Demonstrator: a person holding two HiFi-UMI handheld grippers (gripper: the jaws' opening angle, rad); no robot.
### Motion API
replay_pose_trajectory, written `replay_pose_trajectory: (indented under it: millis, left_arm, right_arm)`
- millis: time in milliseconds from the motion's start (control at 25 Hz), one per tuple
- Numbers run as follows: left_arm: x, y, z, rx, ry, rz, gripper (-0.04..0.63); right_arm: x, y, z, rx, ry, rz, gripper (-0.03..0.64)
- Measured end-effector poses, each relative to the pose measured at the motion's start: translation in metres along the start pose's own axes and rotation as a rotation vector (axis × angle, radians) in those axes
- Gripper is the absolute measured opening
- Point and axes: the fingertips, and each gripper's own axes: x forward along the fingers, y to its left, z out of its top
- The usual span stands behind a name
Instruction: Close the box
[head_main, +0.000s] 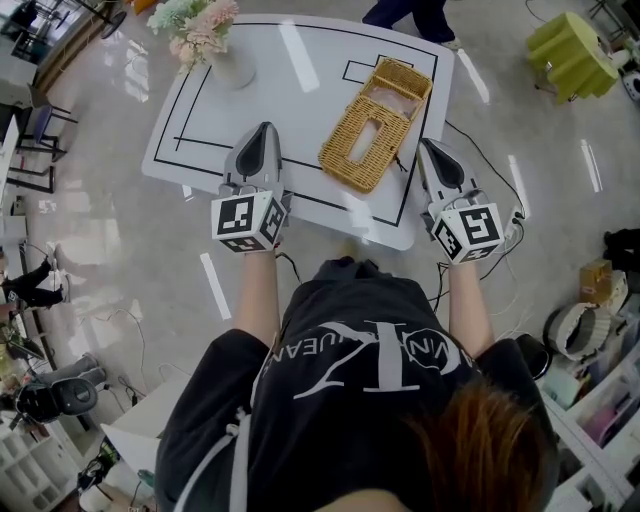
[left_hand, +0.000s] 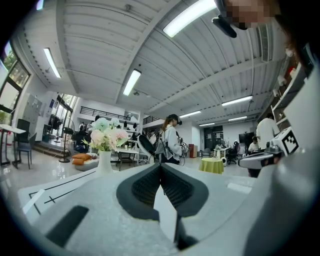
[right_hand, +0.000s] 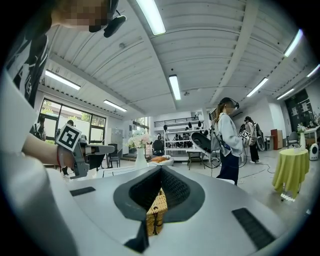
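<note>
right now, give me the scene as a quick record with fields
table: white top with black lines
box: wicker, on the table's right half, open
lid: swung open, lying flat on the near side of the box
vase: holds flowers, far left of the table
left gripper: fingers together, empty, left of the box
right gripper: fingers together, just right of the lid
task state: box not yet closed
</note>
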Motion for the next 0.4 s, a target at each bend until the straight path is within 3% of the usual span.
replay_pose_trajectory:
  millis: [400]
  left_arm:
    - [0.002,-0.0012,-0.0057,-0.011,0.012,-0.014,0.008]
  right_arm:
    - [0.0008,0.0016,-0.0026,0.009,-0.003,0.004,-0.002]
